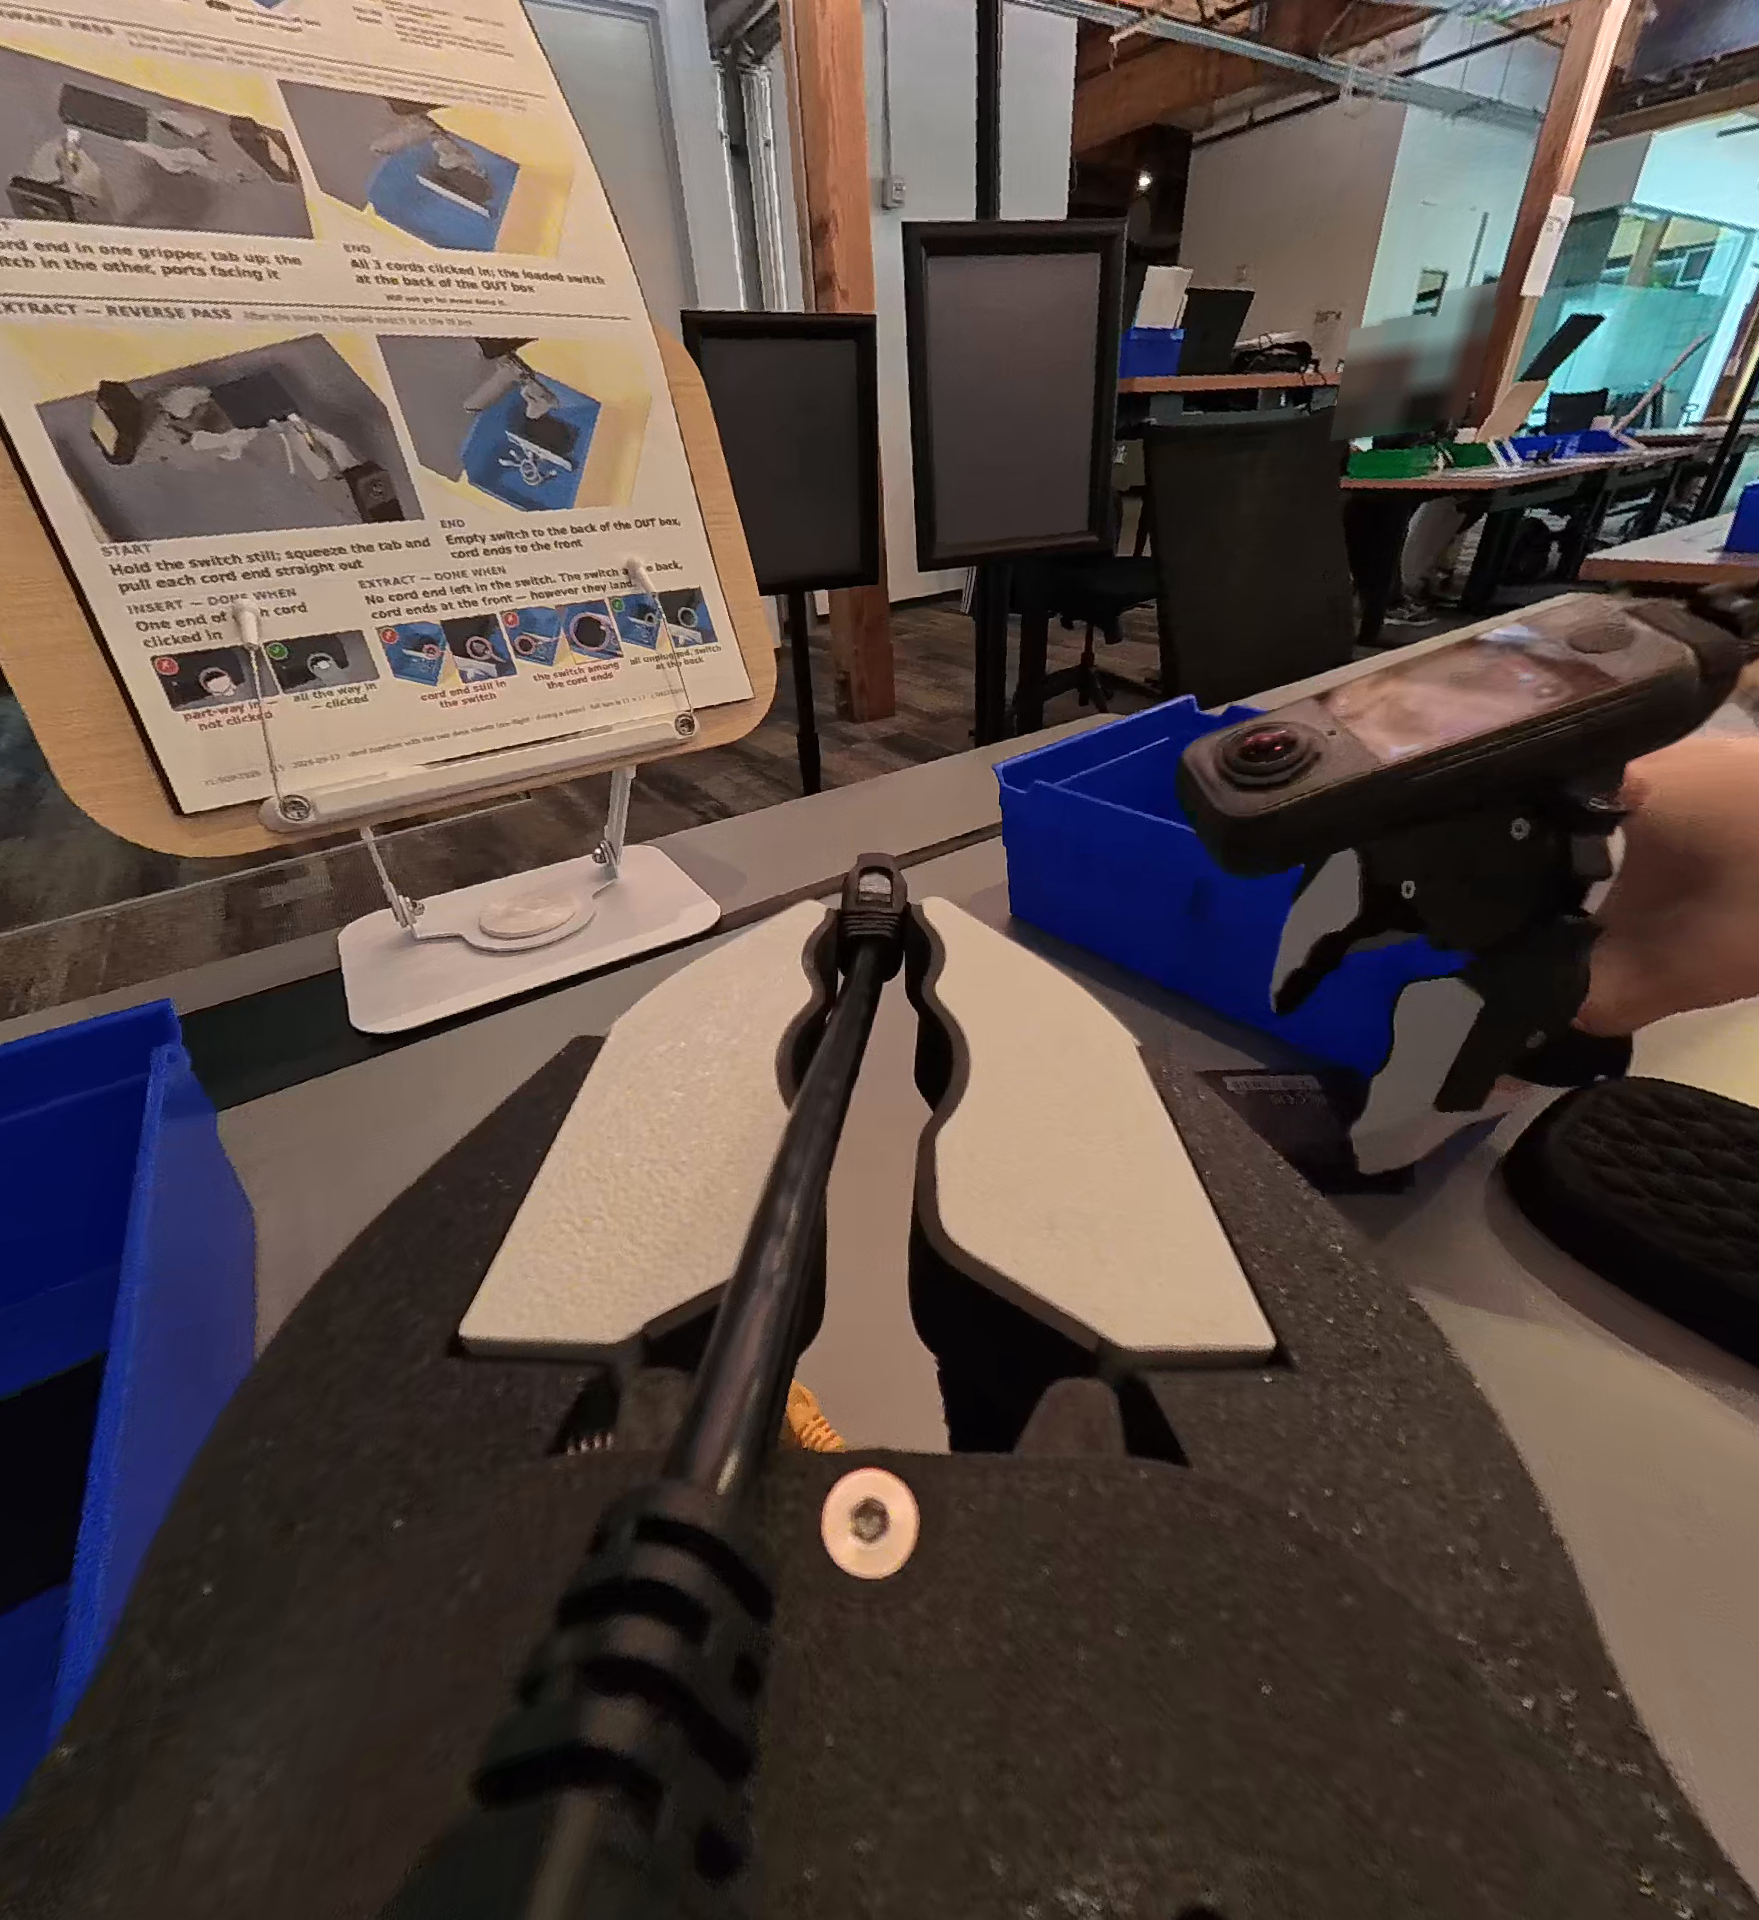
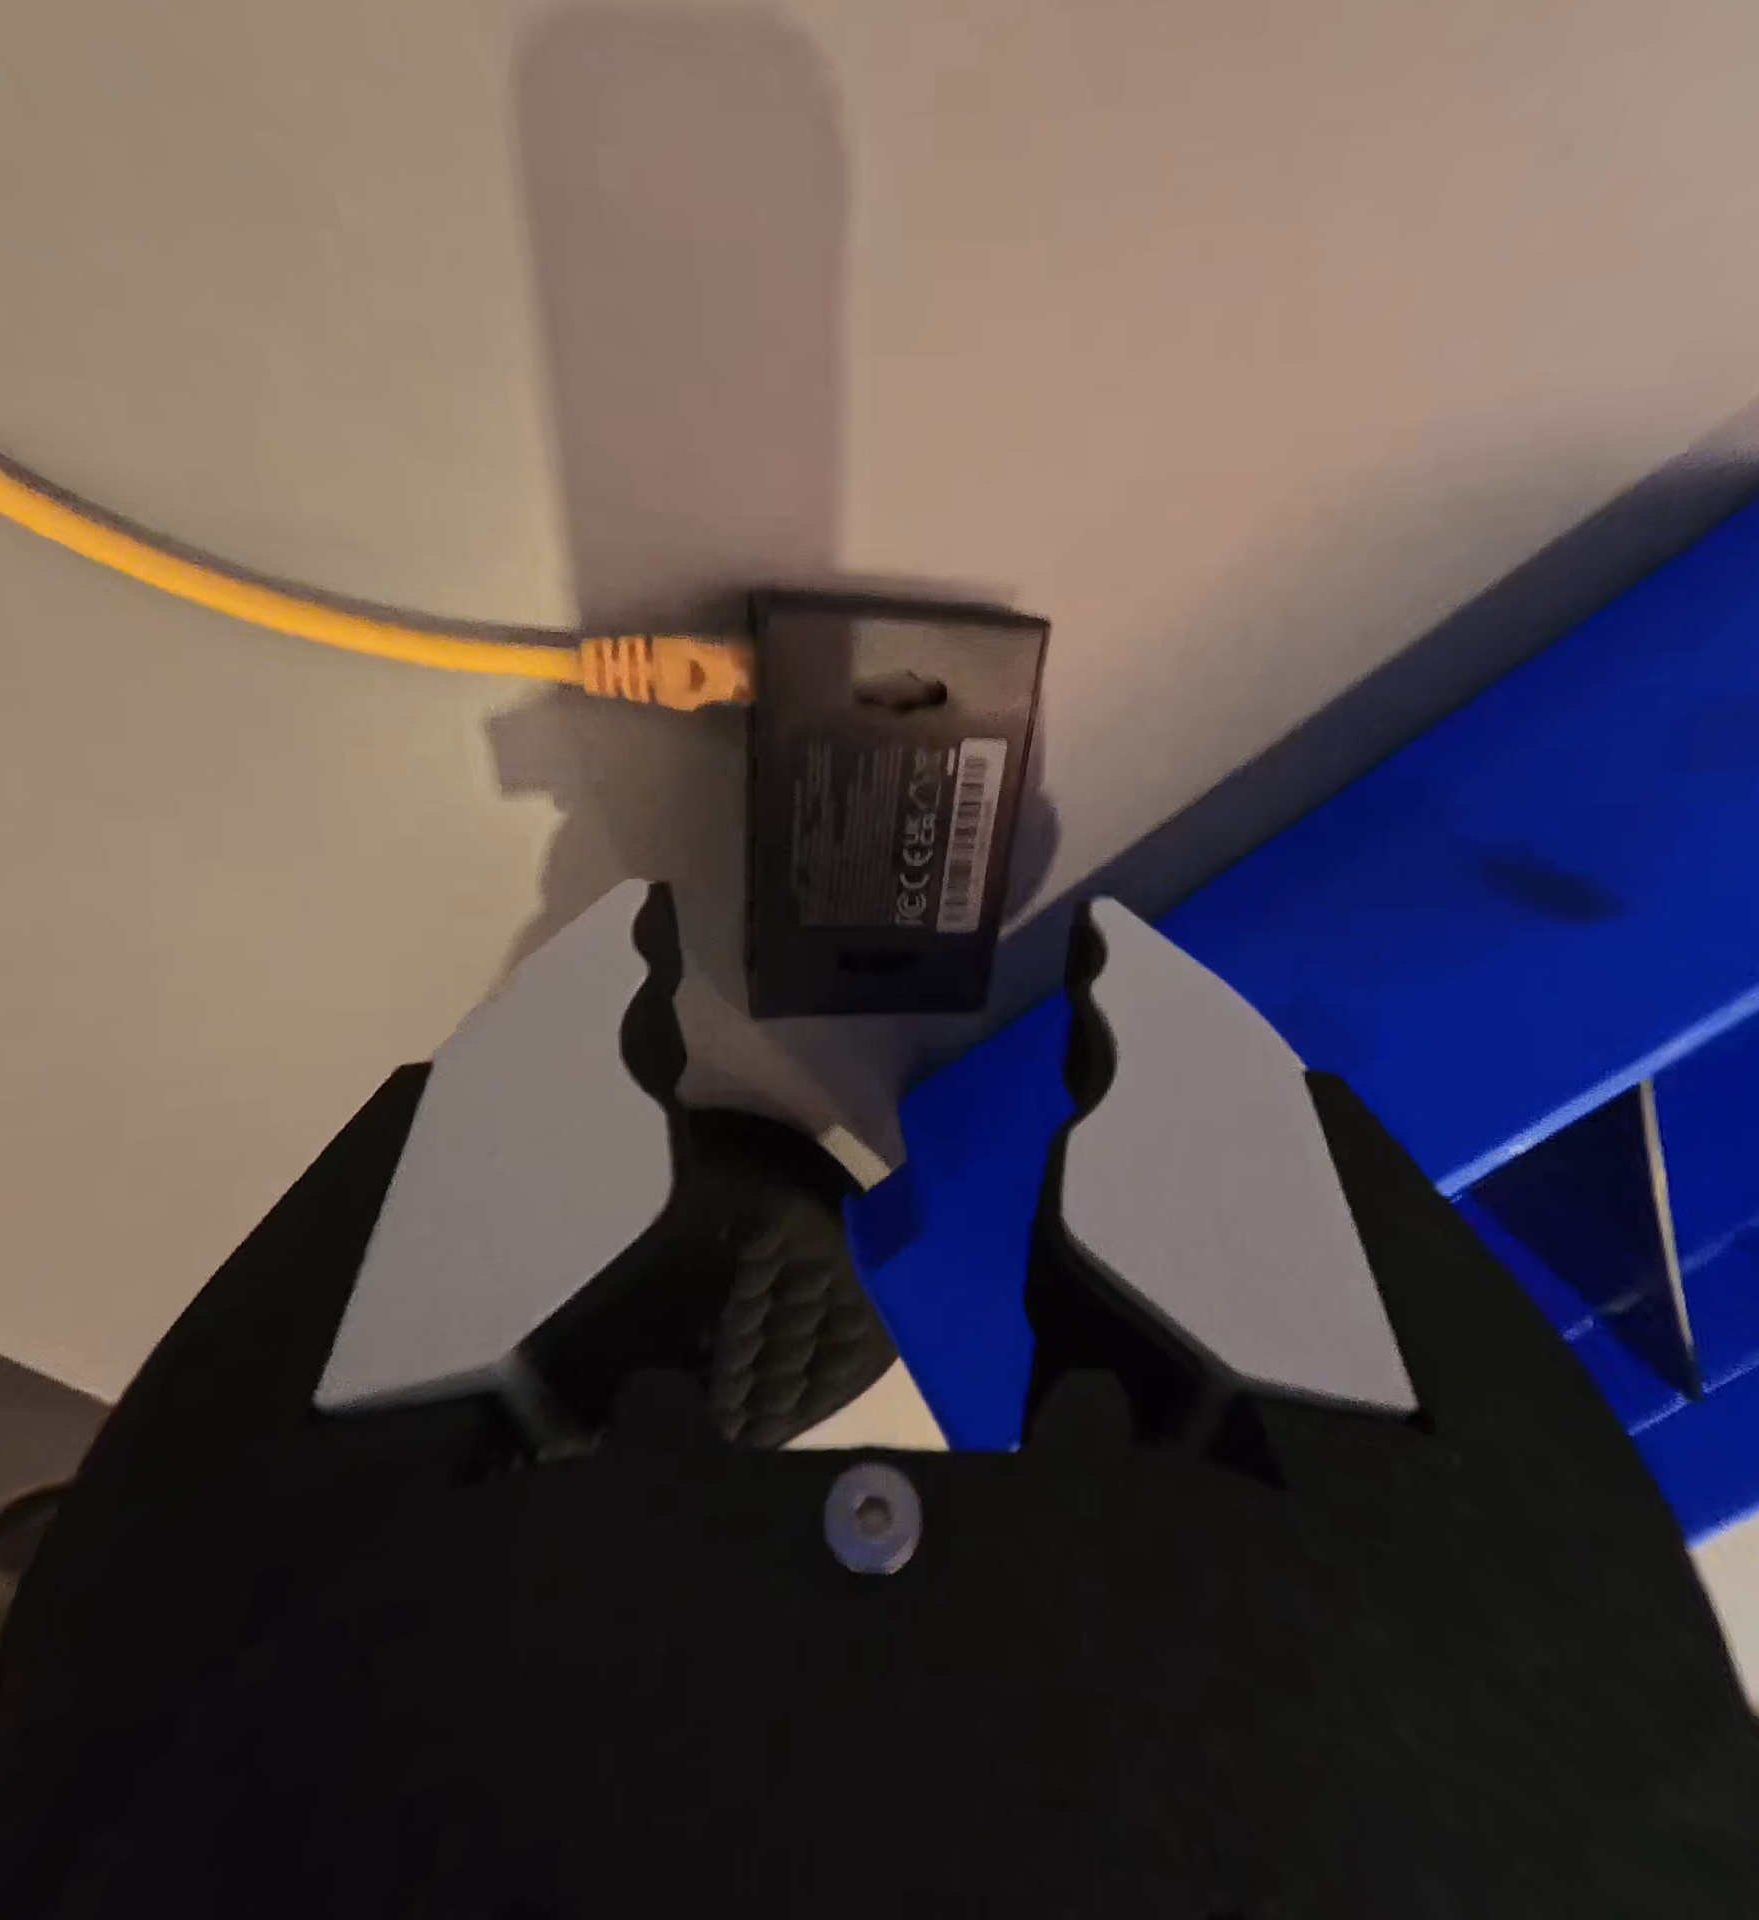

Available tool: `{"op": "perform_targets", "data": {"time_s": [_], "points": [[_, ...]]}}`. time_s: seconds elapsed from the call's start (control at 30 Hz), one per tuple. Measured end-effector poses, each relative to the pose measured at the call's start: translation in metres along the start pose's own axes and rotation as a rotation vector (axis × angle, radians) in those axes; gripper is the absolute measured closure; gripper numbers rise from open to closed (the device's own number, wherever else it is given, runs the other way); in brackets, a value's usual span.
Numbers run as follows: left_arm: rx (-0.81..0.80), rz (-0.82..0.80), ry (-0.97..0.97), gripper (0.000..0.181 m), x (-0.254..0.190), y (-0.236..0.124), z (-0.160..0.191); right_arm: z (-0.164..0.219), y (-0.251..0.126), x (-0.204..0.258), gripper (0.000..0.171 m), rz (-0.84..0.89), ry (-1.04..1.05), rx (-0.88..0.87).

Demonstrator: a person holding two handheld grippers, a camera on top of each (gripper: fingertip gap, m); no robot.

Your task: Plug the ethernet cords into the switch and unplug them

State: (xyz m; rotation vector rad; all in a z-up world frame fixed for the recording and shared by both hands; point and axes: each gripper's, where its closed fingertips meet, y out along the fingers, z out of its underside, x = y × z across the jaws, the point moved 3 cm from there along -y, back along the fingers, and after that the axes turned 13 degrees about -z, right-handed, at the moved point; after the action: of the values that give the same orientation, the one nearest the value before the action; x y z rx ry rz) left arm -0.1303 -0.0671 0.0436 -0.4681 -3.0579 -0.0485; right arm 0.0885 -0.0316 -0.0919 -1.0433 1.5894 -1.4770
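My left gripper (image 1: pixel 876 920) is shut on a black ethernet cord (image 1: pixel 813 1174). Its plug (image 1: pixel 875 889) pokes out past the fingertips, and the cord's other end lies over the gripper body toward the camera. My right gripper (image 2: pixel 870 914) is open and empty, pointing down just above a small black switch (image 2: pixel 885 805) that lies label side up on the table. A yellow ethernet cord (image 2: pixel 231 597) is plugged into the switch's left side. In the left wrist view the right gripper (image 1: pixel 1374 997) hangs at the right, held by a hand, with the switch (image 1: pixel 1270 1107) partly hidden under it.
A blue bin (image 1: pixel 1114 862) stands right of centre and shows beside the switch in the right wrist view (image 2: pixel 1477 883). Another blue bin (image 1: pixel 44 1247) is at the left. An instruction sheet on a stand (image 1: pixel 532 935) is behind. A black padded rest (image 1: pixel 1706 1195) lies at right. My right fingertips sit around 25 centimeters from my left ones.
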Motion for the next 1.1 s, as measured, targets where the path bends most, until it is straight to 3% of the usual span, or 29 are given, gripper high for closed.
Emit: {"op": "perform_targets", "data": {"time_s": [0.27,0.33,0.4,0.53,0.9,1.03,1.1], "points": [[-0.014,-0.008,0.011,0.170,0.002,-0.002,-0.002,0.000,0.025,-0.010,0.097,-0.064,-0.044,0.129],[-0.009,-0.006,0.006,0.170,0.002,-0.001,-0.001,0.000,0.026,-0.011,0.100,-0.095,-0.015,0.148],[-0.008,-0.008,0.008,0.170,0.002,-0.001,-0.001,-0.004,0.026,-0.009,0.115,-0.135,0.001,0.127],[-0.015,-0.017,0.013,0.170,0.004,-0.002,-0.003,-0.017,0.028,-0.010,0.116,-0.126,0.011,0.133],[-0.015,-0.046,-0.007,0.170,0.016,-0.002,-0.003,-0.130,0.036,-0.008,0.116,-0.171,-0.006,-0.357],[-0.012,-0.041,-0.008,0.170,0.015,-0.001,-0.002,-0.140,0.015,0.005,0.118,-0.089,-0.148,-0.749],[-0.017,-0.036,-0.011,0.170,0.014,-0.002,-0.003,-0.129,-0.002,0.013,0.102,0.011,-0.226,-0.935]]}}
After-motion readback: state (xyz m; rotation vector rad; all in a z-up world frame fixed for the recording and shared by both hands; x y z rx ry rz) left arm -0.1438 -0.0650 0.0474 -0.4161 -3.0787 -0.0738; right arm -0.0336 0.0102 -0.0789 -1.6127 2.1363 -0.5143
